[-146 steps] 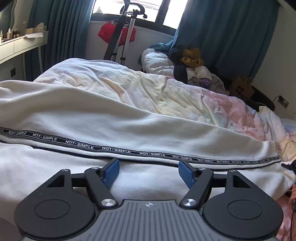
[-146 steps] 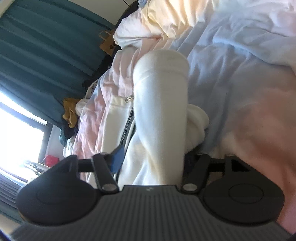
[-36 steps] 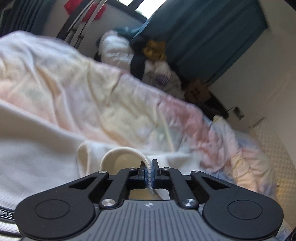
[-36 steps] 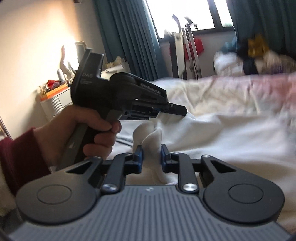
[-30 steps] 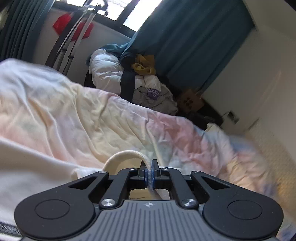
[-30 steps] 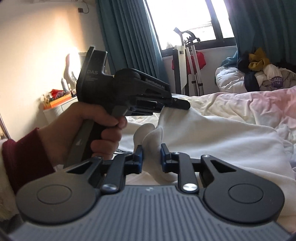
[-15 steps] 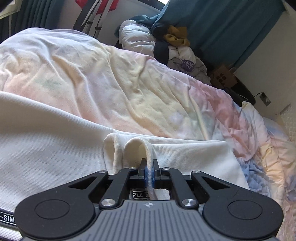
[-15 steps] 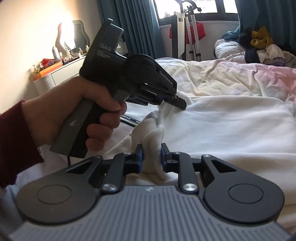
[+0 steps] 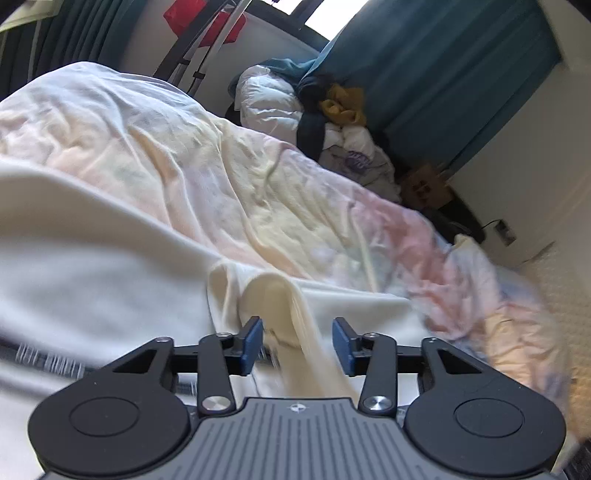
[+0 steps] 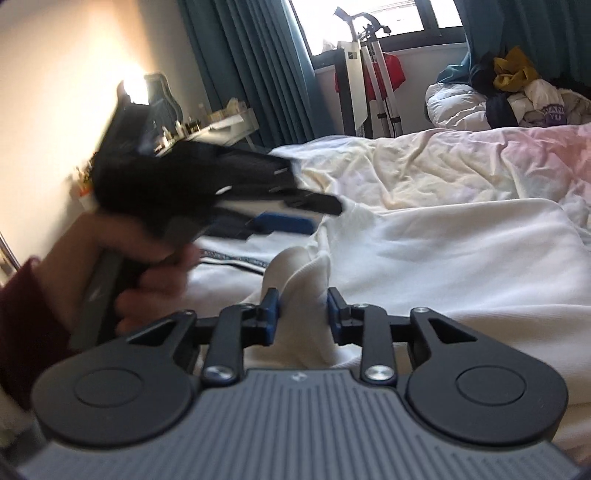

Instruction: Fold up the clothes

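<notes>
With a fold apparently just laid, the left gripper [image 9: 297, 340] stands spread around the white garment's [image 9: 110, 280] ridge while the right gripper [image 10: 302, 312] pinches its bunched edge, which next needs releasing and smoothing.

Both wrist views skim low over the bed [image 9: 258, 177], facing the window [image 10: 369, 22].
</notes>
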A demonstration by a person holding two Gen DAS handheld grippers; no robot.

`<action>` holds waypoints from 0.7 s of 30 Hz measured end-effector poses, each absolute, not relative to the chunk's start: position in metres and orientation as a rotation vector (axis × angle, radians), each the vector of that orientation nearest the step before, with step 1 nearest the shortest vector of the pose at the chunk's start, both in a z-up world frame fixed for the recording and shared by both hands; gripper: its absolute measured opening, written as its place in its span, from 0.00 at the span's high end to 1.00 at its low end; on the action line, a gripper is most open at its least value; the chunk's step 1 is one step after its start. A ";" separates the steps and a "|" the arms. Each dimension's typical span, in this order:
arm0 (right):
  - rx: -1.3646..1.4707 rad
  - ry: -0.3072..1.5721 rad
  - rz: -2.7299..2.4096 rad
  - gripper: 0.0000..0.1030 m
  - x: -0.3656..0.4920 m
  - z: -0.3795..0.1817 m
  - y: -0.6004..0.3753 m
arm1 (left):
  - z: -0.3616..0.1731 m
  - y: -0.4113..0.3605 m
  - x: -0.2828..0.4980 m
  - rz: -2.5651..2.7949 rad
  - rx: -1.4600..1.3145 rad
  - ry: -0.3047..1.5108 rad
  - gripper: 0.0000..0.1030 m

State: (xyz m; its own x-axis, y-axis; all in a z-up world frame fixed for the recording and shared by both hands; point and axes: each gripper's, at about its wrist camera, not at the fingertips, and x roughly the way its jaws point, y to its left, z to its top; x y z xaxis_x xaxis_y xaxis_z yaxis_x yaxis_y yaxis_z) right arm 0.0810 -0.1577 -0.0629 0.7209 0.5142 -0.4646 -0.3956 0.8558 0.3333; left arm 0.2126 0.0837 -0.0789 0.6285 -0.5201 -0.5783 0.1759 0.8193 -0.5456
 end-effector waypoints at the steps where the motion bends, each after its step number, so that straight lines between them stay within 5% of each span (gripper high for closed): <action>1: 0.248 0.570 0.510 0.67 0.080 -0.060 -0.163 | -0.076 0.086 0.202 -0.428 -0.480 0.796 0.51; 15: 0.431 0.585 0.224 0.58 0.086 -0.070 -0.231 | -0.074 0.066 0.135 -0.546 -0.427 0.787 0.23; 21: 0.361 0.638 0.180 0.61 0.095 -0.089 -0.223 | -0.079 0.049 0.131 -0.571 -0.270 0.797 0.22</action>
State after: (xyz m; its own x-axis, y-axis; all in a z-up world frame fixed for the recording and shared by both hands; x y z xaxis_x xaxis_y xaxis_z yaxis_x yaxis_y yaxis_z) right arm 0.0947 -0.2229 -0.0892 0.7906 0.2733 -0.5480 -0.0535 0.9223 0.3828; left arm 0.1311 0.0488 -0.0788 0.5596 -0.5760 -0.5959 0.3787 0.8173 -0.4343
